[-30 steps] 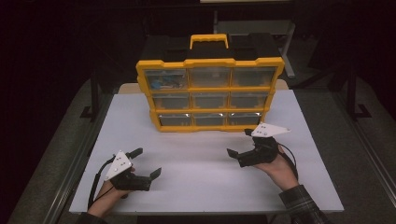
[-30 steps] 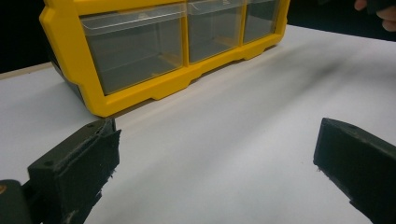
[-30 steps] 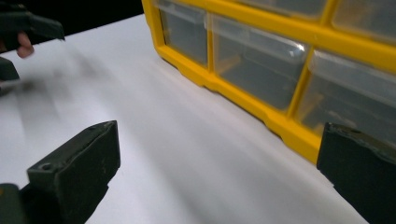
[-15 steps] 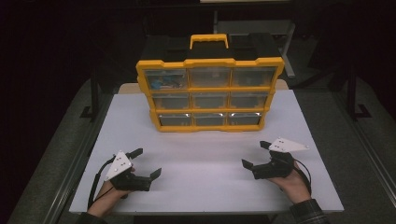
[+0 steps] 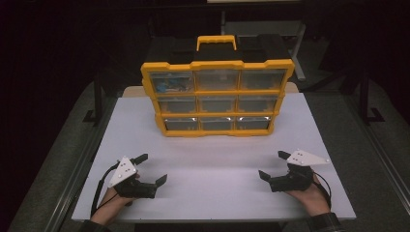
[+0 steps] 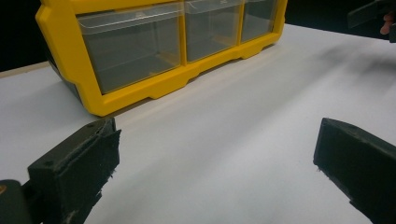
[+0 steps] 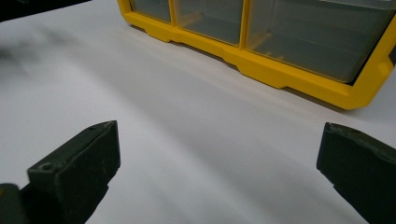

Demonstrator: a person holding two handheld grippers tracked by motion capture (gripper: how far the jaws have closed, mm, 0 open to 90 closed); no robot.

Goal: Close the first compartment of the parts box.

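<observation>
Item: yellow plastic drawer cabinet (image 5: 217,96) with nine clear drawers and a black-and-yellow top handle (image 5: 216,42), upright on the white table (image 5: 212,193), ahead of and between my two claws. I judge it rigid, light when nearly empty, drawer fronts slick; best taken by handle or frame. My left gripper (image 5: 151,168) rests spread, holding nothing. My right gripper (image 5: 272,165), likewise spread, holding nothing.

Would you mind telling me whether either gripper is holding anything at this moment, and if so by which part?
Nothing is held. The left gripper and the right gripper both rest open on the white table, apart from the yellow drawer organizer.
</observation>
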